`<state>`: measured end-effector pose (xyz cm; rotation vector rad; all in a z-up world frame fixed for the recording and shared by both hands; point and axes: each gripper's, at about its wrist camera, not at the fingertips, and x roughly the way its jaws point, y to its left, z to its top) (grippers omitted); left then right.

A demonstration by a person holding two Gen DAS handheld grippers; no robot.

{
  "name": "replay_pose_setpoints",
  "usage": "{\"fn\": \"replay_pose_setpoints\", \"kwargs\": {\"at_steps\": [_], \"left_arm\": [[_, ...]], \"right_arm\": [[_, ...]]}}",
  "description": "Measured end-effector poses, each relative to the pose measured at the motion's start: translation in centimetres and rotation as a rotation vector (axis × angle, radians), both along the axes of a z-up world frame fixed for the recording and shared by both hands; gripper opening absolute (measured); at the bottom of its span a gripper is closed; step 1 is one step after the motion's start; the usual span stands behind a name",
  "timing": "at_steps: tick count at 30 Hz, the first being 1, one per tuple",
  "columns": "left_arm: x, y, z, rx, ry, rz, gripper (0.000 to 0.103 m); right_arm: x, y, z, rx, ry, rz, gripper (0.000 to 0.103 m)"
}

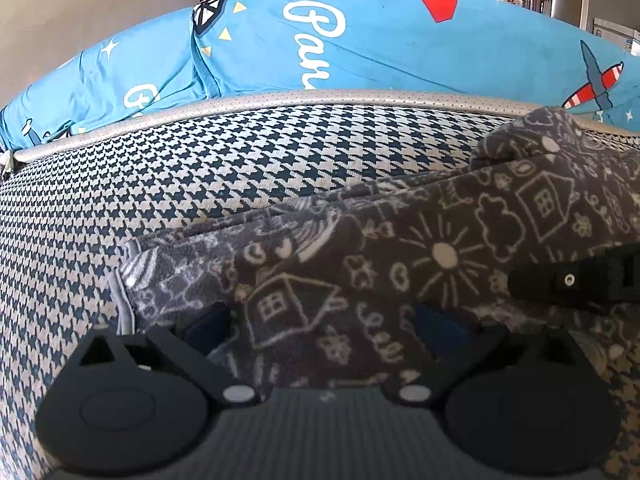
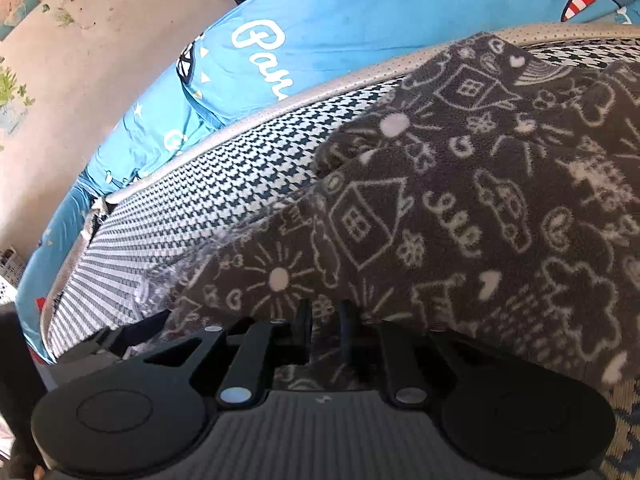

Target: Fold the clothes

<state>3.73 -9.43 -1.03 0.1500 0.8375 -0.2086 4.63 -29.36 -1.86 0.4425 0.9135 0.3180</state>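
Your two grippers rest low over a grey fleece garment [image 1: 400, 248] printed with white doodles of houses, suns and clouds, which lies on a houndstooth-patterned cushion [image 1: 200, 168] with a silver piped edge [image 1: 280, 98]. Your left gripper [image 1: 320, 328] has its fingers spread wide, with the fleece bunched up between them; the pads are mostly buried in cloth, and nothing looks pinched. Your right gripper [image 2: 326, 320] has its fingers drawn close together with only a narrow slot between them, sitting at the near hem; you cannot tell from this view whether a thin layer of fleece is caught there or the pads just rest against it. The main risk is lifting with an uneven hold: if only the right side grips, the fleece will likely drag and twist, spoiling the fold line. A second risk is catching the cushion cover along with the fleece, since both are soft and lie pressed together. In the left wrist view the other gripper's black body [image 1: 576, 280] sits just beside your left one, so the two could collide if you bring them closer. The garment's left edge [image 1: 124, 300] ends near your left fingers, with bare houndstooth open to the left and ahead. Beyond the piping, a blue printed bedsheet [image 1: 360, 40] rises like a wall, limiting forward travel.
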Motion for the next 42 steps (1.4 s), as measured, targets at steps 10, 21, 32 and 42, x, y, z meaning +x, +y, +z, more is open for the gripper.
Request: {"fn": "replay_pose_setpoints", "kwargs": {"at_steps": [10, 21, 32, 42], "left_arm": [[-1.7, 1.5, 1.3, -0.019, 0.011, 0.022, 0.103], [-3.3, 0.6, -0.1, 0.062, -0.006, 0.020, 0.103], [-3.3, 0.5, -0.7, 0.072, -0.041, 0.021, 0.103], [-4.8, 1.3, 0.0, 0.039, -0.062, 0.010, 0.103]], "right_arm": [[-3.2, -0.3, 1.6, 0.048, 0.006, 0.001, 0.020], [-5.0, -0.1, 0.1, 0.044, 0.060, -0.018, 0.020], [-4.5, 0.0, -0.5, 0.045, 0.074, -0.029, 0.015], [-5.0, 0.4, -0.4, 0.011, 0.055, -0.039, 0.015]]}}
